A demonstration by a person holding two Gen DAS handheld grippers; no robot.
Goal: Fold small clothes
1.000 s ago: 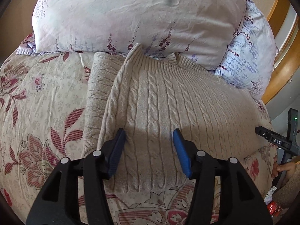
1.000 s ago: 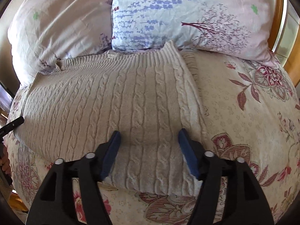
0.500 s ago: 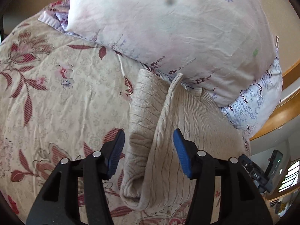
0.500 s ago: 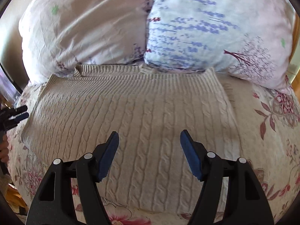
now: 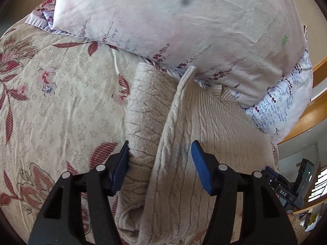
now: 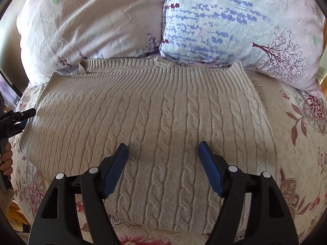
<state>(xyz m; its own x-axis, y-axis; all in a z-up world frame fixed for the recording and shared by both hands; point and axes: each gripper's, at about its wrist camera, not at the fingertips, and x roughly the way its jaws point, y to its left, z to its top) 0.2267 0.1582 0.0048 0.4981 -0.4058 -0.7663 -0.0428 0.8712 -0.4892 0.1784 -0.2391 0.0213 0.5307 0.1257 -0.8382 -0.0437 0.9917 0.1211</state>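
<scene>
A cream cable-knit sweater (image 6: 159, 114) lies flat on the floral bedspread, its ribbed edge against the pillows. In the left wrist view I see the sweater's left edge (image 5: 175, 134) with a sleeve (image 5: 143, 114) folded under it. My left gripper (image 5: 160, 163) is open and straddles that edge, its left pad at the sleeve. My right gripper (image 6: 163, 167) is open and empty, low over the middle of the sweater. The left gripper also shows at the far left of the right wrist view (image 6: 14, 120).
Two floral pillows (image 6: 92, 24) (image 6: 241, 24) lie along the far side of the sweater. The floral bedspread (image 5: 57, 102) stretches to the left. A wooden bed frame (image 5: 306, 120) curves at the right. The right gripper (image 5: 286, 187) appears at the right edge.
My left gripper has swung left from over the sweater's middle to its left edge and closed in on it. My right gripper has shifted left from the right edge to the sweater's centre.
</scene>
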